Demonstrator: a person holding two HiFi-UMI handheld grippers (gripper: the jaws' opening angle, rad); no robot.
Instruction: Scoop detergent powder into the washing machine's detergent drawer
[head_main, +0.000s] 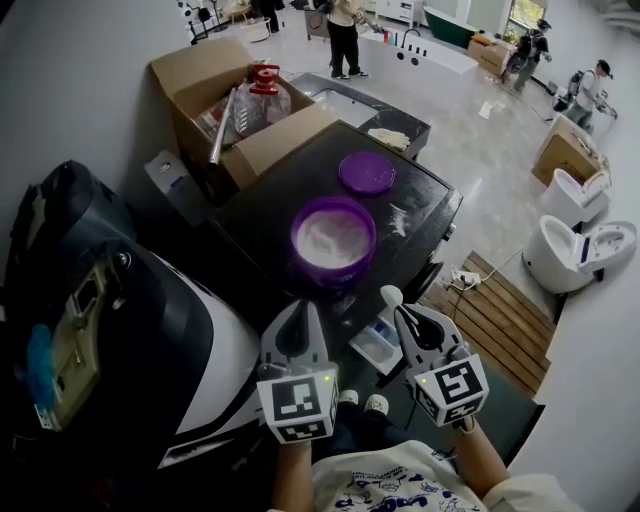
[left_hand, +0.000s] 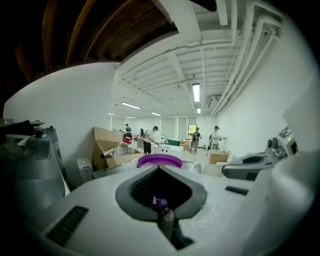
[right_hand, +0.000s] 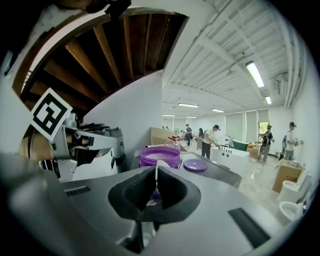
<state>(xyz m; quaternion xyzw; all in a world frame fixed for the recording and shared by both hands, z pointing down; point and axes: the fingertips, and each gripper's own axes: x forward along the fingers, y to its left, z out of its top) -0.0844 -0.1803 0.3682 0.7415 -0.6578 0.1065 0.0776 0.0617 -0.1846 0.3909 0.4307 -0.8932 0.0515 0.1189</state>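
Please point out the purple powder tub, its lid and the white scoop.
purple powder tub (head_main: 334, 274), head view, on its front outer wall.
lid (head_main: 366, 172), head view, on the middle of its top face.
white scoop (head_main: 390, 296), head view, on its rounded end.

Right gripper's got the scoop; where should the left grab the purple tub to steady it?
Pinch the near wall of the purple tub from above with the left gripper, one finger inside, one outside. It looks too wide to span, and the lid is off, leaving the rim free.
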